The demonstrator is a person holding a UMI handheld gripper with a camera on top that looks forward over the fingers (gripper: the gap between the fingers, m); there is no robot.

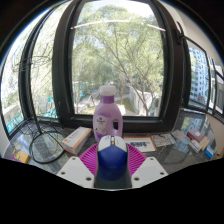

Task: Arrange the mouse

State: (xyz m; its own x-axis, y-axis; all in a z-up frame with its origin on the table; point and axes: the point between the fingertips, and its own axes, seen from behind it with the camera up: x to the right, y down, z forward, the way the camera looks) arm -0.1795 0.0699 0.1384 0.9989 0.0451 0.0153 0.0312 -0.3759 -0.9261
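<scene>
A blue and white computer mouse (112, 157) sits between my gripper's (112, 163) two fingers. The magenta pads (92, 158) press against both its sides, so the gripper is shut on the mouse. The mouse seems held above the desk (150, 148), its front pointing away toward the window. Its underside is hidden.
A white and purple bottle (108, 113) stands just beyond the mouse. A beige box (75, 140) lies to its left, with a black wire-mesh object (44, 146) further left. Papers and small items (190, 142) lie to the right. A large window (115, 55) fills the background.
</scene>
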